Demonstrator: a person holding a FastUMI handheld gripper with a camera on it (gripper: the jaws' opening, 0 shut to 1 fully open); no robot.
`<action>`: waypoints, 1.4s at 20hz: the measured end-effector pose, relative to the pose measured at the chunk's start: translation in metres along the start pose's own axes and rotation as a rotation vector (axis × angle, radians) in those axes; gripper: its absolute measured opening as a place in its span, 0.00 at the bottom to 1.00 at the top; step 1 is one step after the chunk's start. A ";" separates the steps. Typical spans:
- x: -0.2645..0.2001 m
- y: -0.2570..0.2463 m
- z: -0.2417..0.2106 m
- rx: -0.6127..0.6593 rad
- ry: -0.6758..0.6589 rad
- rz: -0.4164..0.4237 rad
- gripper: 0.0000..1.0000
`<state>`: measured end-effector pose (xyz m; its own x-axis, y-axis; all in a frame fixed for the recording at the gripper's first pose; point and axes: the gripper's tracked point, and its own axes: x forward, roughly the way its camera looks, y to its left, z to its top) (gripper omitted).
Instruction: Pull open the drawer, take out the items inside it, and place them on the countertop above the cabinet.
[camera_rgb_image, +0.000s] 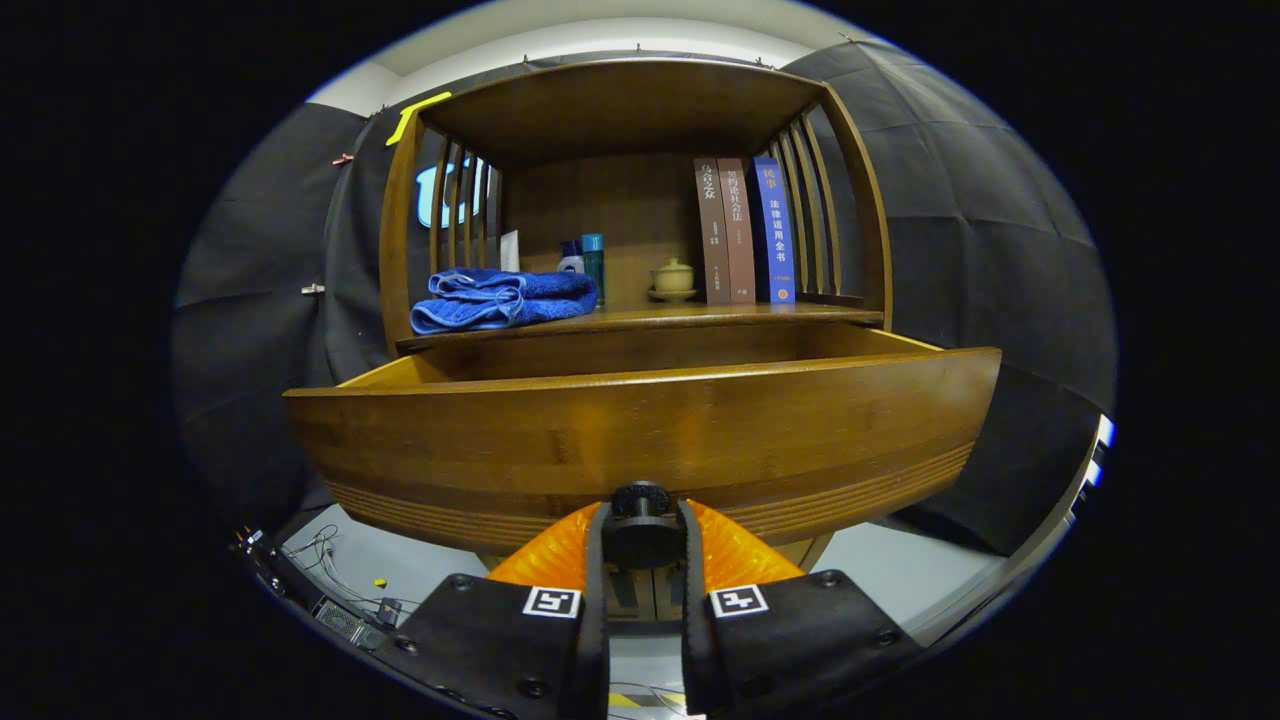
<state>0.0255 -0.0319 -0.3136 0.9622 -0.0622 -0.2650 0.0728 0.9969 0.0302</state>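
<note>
The drawer (640, 440) stood pulled well out under the worktop (700, 315), my tongs (642, 535) clamped on its knob (641, 500), its contents hidden and not yet removed.

The drawer (640, 440) wears a warm brown wood grain, with fine ribbed lines along the bottom of its front; its knob (641, 500) is black. The cabinet (630, 110) matches in darker brown. On the worktop (700, 314) lies a folded blue towel (500, 297), beside a teal-capped bottle (594, 262), a beige lidded cup (673, 277), two brown books (725, 230) and one blue book (775, 228)
</note>
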 end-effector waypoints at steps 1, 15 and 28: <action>0.002 0.001 0.004 -0.007 -0.011 0.001 0.32; -0.043 -0.016 0.075 -0.017 0.046 0.018 1.00; 0.099 -0.006 0.124 -0.135 0.515 0.040 0.99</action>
<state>0.1529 -0.0497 -0.2207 0.7080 -0.0265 -0.7057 -0.0279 0.9975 -0.0654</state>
